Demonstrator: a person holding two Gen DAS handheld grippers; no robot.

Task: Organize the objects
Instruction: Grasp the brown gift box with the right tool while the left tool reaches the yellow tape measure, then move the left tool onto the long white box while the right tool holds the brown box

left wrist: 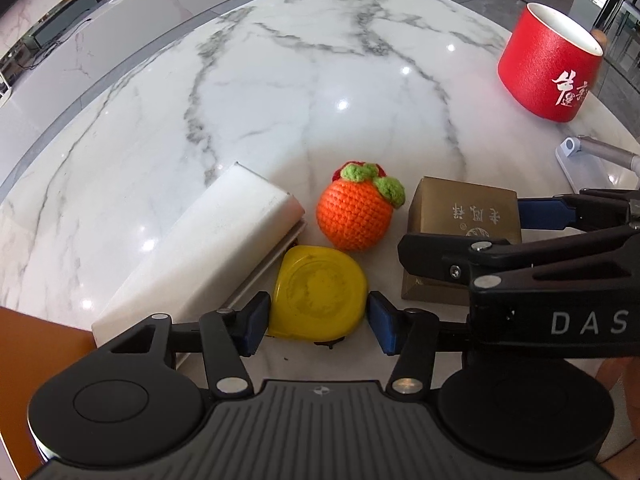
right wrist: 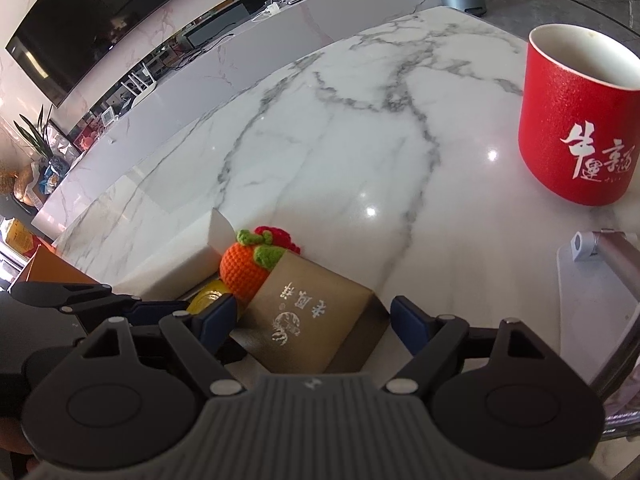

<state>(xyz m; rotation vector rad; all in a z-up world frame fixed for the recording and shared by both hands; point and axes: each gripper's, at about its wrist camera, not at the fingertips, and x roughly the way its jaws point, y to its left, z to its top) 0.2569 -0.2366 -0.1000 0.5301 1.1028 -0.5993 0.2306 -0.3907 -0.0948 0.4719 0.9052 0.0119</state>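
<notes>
A yellow tape measure (left wrist: 318,296) lies on the marble table between the pads of my left gripper (left wrist: 316,318); the left pad touches it, the right pad stands a small gap away. A crocheted orange fruit (left wrist: 356,212) sits just beyond it. A gold box (left wrist: 466,216) stands to its right. In the right wrist view my right gripper (right wrist: 312,326) is open around the gold box (right wrist: 308,320), pads apart from its sides. The orange fruit (right wrist: 246,268) and a bit of the tape measure (right wrist: 206,300) show behind the box.
A long white box (left wrist: 208,248) lies left of the tape measure. A red cup (left wrist: 548,68) stands at the far right, also in the right wrist view (right wrist: 576,120). A white stand with a metal arm (right wrist: 600,272) is at the right edge.
</notes>
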